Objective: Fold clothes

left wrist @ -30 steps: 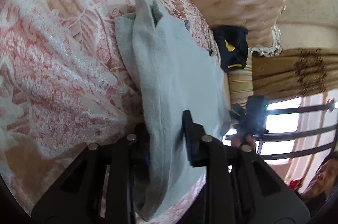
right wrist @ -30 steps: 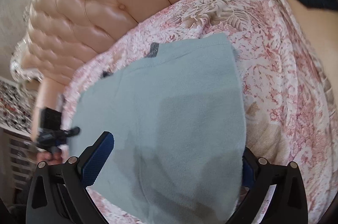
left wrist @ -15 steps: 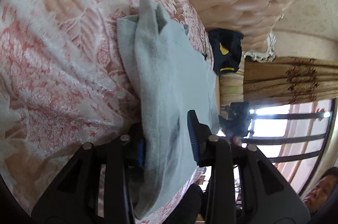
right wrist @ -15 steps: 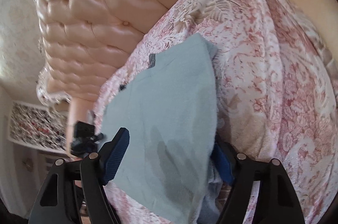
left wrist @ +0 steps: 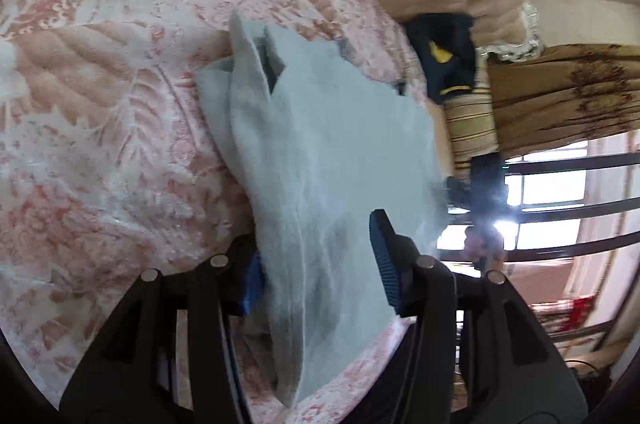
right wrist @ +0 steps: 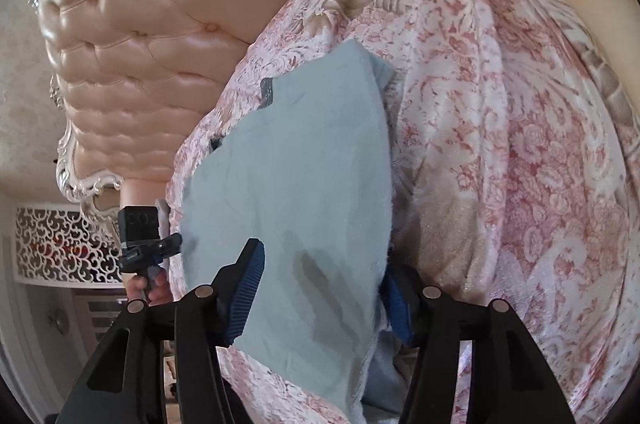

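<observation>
Bedroom setting: bed (left wrist: 100, 127) under a pink-and-white floral cover, tufted peach headboard (right wrist: 160, 23) behind, barred window (left wrist: 560, 203) and brown curtain to one side; a dark garment (left wrist: 444, 59) with a yellow mark lies near the headboard.

Item: pale blue-grey garment (left wrist: 328, 159), lying on the cover in at least two layers, one doubled edge along its side, near end raised off the bed between the grippers.

Handling, judged: soft, light, limp knit; sags wherever unsupported, no risk of breakage, slight risk of layers sliding apart. Best taken at corners or along a doubled edge, pinching all layers together.

Left gripper (left wrist: 316, 264): tilted, pointing along the garment toward the headboard. Jaws stand well apart with the cloth's near end draped between them; the far pad is largely hidden by fabric, so an actual pinch cannot be confirmed.

Right gripper (right wrist: 320, 288): at the opposite near corner, likewise tilted. Jaws wide, fabric lying across the gap, one blue pad showing on each side; it appears to straddle rather than clamp.

A hand (right wrist: 154, 290) holding the other gripper shows past the garment's edge.
</observation>
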{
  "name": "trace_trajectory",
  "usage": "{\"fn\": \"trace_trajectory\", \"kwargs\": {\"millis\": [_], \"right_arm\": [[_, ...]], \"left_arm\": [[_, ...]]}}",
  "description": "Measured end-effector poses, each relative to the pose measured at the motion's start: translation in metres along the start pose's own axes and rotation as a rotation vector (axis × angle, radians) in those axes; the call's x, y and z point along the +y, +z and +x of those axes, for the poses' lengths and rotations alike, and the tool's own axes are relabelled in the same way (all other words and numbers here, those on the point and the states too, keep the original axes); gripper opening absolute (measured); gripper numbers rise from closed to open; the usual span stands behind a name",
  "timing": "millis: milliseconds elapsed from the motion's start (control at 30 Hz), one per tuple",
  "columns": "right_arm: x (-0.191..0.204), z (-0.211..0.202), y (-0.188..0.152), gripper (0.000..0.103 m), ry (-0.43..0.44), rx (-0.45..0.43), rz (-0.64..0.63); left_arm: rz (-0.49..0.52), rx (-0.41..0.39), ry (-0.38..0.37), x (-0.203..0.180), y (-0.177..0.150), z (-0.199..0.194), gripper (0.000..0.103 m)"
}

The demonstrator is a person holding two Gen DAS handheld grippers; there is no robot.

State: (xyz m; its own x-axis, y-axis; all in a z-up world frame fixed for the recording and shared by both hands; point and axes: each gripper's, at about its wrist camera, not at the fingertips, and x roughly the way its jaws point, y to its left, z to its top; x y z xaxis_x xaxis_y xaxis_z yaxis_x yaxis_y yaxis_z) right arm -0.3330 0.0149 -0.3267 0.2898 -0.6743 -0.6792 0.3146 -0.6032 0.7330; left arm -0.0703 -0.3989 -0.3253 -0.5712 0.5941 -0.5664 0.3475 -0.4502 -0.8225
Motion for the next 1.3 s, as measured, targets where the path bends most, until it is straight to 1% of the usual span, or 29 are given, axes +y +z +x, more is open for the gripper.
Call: {"fn": "trace_trajectory", "kwargs": {"millis": [67,133,167,233,300,367,433,500,600,633,667,700,767,833,867,900,933,967,1033,1133,1200,1267,1300], "right_arm": [[0.002,0.0,-0.001,0.058,-0.01,0.004,0.001],[0.004,-0.001,-0.003,0.059,-0.025,0.005,-0.001],[0.005,0.0,-0.002,0.059,-0.029,0.007,0.0],[0.005,0.0,-0.002,0.06,-0.024,0.002,0.017],[0.006,0.002,0.0,0.061,-0.026,0.004,0.021],[0.007,0.002,0.001,0.061,-0.035,0.007,0.008],[0.007,0.003,0.003,0.06,-0.036,0.008,0.007],[0.007,0.004,0.004,0.06,-0.033,0.006,0.008],[0.01,0.005,0.002,0.06,-0.048,0.005,-0.021],[0.011,0.005,0.002,0.06,-0.052,0.004,-0.026],[0.012,0.005,0.002,0.06,-0.057,0.005,-0.033],[0.012,0.006,0.002,0.058,-0.066,0.006,-0.04],[0.013,0.006,0.002,0.053,-0.09,0.008,-0.05],[0.013,0.005,0.002,0.032,-0.136,0.009,-0.057],[0.011,0.005,0.002,0.028,-0.154,0.006,-0.053],[0.008,0.004,0.001,0.022,-0.15,0.001,-0.043],[0.005,0.003,0.001,0.02,-0.146,-0.003,-0.034],[0.003,0.002,0.001,0.018,-0.144,-0.007,-0.026],[0.007,0.002,-0.001,0.014,-0.175,-0.02,-0.039],[0.016,0.004,-0.003,0.01,-0.227,-0.039,-0.063],[0.028,0.002,-0.006,0.009,-0.282,-0.066,-0.094],[0.04,0.0,-0.009,0.009,-0.321,-0.088,-0.118],[0.044,-0.002,-0.01,0.009,-0.327,-0.095,-0.124]], "left_arm": [[-0.009,-0.025,-0.011,0.003,0.001,-0.005,0.051],[-0.024,-0.018,-0.063,0.005,0.001,-0.002,0.051],[-0.028,-0.009,-0.074,0.006,0.0,0.0,0.051],[-0.019,0.023,-0.049,0.005,-0.001,0.008,0.051],[-0.01,0.025,-0.027,0.003,-0.001,0.01,0.051],[-0.003,0.021,-0.013,0.0,-0.002,0.01,0.046],[0.02,0.029,0.013,-0.003,-0.005,0.009,0.044],[0.034,0.034,0.034,-0.005,-0.008,0.008,0.036],[0.045,0.033,0.056,-0.008,-0.01,0.009,0.036],[0.048,0.032,0.063,-0.009,-0.01,0.009,0.035],[0.051,0.031,0.07,-0.01,-0.01,0.009,0.031],[0.054,0.03,0.077,-0.011,-0.011,0.01,0.024],[0.06,0.028,0.091,-0.013,-0.011,0.011,0.021],[0.066,0.026,0.105,-0.016,-0.012,0.012,0.017],[0.07,0.025,0.112,-0.017,-0.012,0.012,0.017],[0.073,0.024,0.119,-0.018,-0.012,0.012,0.017],[0.076,0.023,0.126,-0.019,-0.013,0.013,0.016],[0.079,0.022,0.133,-0.02,-0.013,0.013,0.016],[0.085,0.02,0.147,-0.023,-0.013,0.014,0.015],[0.116,0.01,0.187,-0.036,-0.015,0.013,0.013],[0.141,0.002,0.207,-0.048,-0.016,0.01,0.013],[0.165,-0.005,0.223,-0.061,-0.018,0.006,0.012],[0.175,-0.008,0.224,-0.068,-0.018,0.004,0.012]]}}
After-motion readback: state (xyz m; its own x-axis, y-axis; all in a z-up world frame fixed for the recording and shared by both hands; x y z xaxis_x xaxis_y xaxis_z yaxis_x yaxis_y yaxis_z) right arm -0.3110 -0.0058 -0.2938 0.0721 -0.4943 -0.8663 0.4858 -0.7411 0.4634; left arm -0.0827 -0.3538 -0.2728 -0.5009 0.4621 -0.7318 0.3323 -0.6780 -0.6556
